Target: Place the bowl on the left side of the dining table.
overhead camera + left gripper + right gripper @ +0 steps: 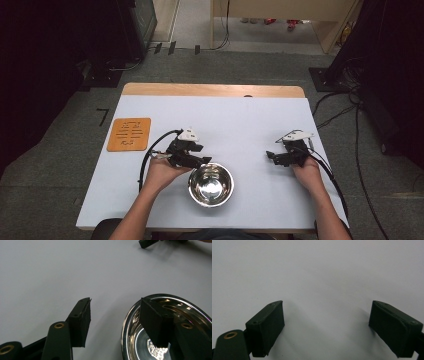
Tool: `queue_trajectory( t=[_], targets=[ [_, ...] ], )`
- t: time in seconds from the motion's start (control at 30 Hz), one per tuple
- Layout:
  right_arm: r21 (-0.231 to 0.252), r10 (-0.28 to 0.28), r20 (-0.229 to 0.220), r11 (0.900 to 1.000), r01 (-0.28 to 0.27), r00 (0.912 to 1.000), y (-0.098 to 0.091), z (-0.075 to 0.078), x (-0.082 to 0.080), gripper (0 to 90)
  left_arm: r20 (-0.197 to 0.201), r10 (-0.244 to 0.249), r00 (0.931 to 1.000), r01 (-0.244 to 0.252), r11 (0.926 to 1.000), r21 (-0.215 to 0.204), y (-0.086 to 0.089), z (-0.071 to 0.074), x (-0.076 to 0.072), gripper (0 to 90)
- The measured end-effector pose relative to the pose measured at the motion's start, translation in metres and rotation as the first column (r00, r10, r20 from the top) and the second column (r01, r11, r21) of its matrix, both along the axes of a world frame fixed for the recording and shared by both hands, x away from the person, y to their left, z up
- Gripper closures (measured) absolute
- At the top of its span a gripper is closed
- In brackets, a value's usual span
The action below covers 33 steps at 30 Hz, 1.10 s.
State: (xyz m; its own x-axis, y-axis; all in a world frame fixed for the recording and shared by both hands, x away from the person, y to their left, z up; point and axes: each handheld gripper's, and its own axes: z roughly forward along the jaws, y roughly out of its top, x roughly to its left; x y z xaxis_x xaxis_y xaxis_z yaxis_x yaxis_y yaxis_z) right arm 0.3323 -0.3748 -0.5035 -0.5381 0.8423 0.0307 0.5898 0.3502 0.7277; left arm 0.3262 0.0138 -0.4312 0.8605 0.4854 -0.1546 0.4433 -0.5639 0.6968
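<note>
Steel bowl [175, 327]: rim between the left hand-held gripper's [113, 322] parted jaws.

Steel bowl [210, 184] sits near the front edge of the tabletop [240, 125], touching range of the left gripper [200, 161]. Orange mat [129, 133] occupies the left edge. Broad open surface lies between bowl and right gripper [270, 157], and behind both.

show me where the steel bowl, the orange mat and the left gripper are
steel bowl [210, 184], high view, inside of the bowl
orange mat [129, 134], high view, middle of the mat
left gripper [113, 317], left gripper view, midway between its fingertips, beside the bowl's rim
</note>
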Motion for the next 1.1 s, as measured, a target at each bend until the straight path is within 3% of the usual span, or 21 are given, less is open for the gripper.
queue_trajectory(
  t=[0.17, 0.37, 0.63, 0.83, 1.1],
  targets=[
    [0.001, -0.001, -0.001, 1.0000, 0.001, 1.0000, 0.000, 0.000, 0.000, 12.4, -0.024, -0.038, 0.9990, 0.038, 0.9991, 0.018, -0.005, -0.004, -0.001, 43.5],
    [-0.001, -0.001, 0.001, 1.0000, 0.001, 1.0000, 0.000, 0.000, 0.000, 12.4, -0.002, -0.062, 0.9981, 0.062, 0.9978, 0.024, -0.008, -0.007, -0.003, 47.2],
    [-0.002, 0.000, 0.003, 1.0000, 0.000, 1.0000, 0.000, 0.000, 0.000, 12.4, -0.009, -0.088, 0.9961, 0.088, 0.9956, 0.032, -0.012, -0.014, -0.005, 50.3],
    [-0.002, 0.000, 0.003, 1.0000, 0.000, 1.0000, 0.000, 0.000, 0.000, 12.4, -0.055, -0.086, 0.9948, 0.088, 0.9951, 0.044, -0.014, -0.021, -0.001, 52.2],
    [-0.001, 0.000, 0.001, 1.0000, 0.000, 1.0000, 0.000, 0.000, 0.000, 12.4, -0.075, -0.114, 0.9906, 0.120, 0.9896, 0.079, -0.019, -0.030, -0.002, 53.4]
  ],
)
